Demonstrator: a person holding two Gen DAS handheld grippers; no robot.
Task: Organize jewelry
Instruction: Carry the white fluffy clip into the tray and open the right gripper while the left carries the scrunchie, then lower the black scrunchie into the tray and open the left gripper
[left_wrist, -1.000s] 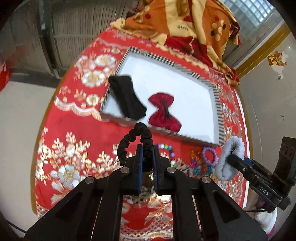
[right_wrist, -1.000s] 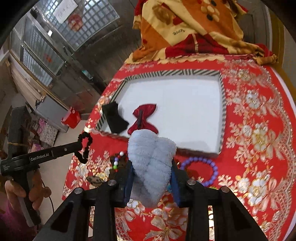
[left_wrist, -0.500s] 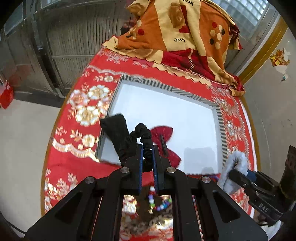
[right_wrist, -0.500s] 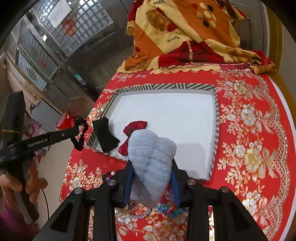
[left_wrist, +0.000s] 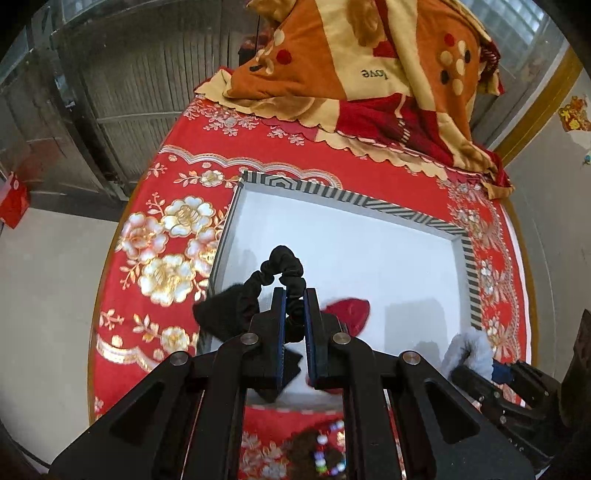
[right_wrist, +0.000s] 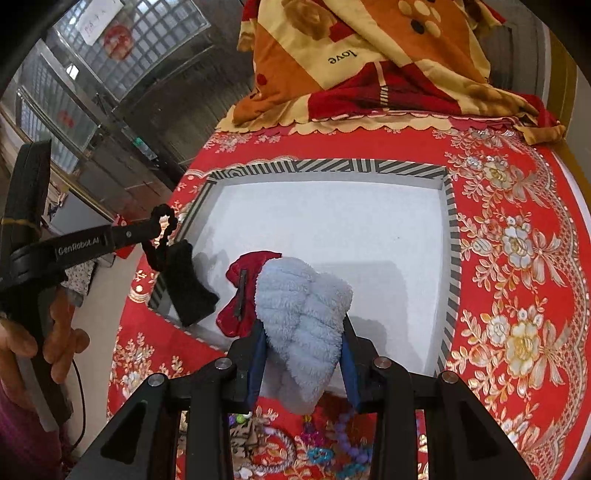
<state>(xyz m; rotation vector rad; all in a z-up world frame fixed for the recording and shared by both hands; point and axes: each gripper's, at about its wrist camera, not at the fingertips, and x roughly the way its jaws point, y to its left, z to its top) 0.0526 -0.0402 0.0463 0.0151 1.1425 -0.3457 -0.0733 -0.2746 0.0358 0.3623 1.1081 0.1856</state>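
Note:
My left gripper (left_wrist: 294, 295) is shut on a black scrunchie (left_wrist: 282, 269), which hangs over the near left part of the white tray (left_wrist: 351, 199). In the right wrist view the same scrunchie (right_wrist: 162, 236) dangles above the tray's left rim (right_wrist: 199, 206). My right gripper (right_wrist: 303, 332) is shut on a fluffy grey-blue scrunchie (right_wrist: 303, 314), above the tray's near edge. A black bow (right_wrist: 188, 288) and a red bow clip (right_wrist: 240, 299) lie in the tray at the near left. The red bow (left_wrist: 349, 312) is partly hidden behind my left fingers.
The tray lies on a red floral cloth (right_wrist: 517, 258) over a round table. An orange and red blanket (right_wrist: 369, 62) is heaped at the back. Bead bracelets and other trinkets (right_wrist: 332, 446) lie in front of the tray. A hand (right_wrist: 55, 339) holds the left gripper.
Both grippers have moved forward from above the trinket pile to over the tray's near part, each still holding its scrunchie. The left one travelled farther.

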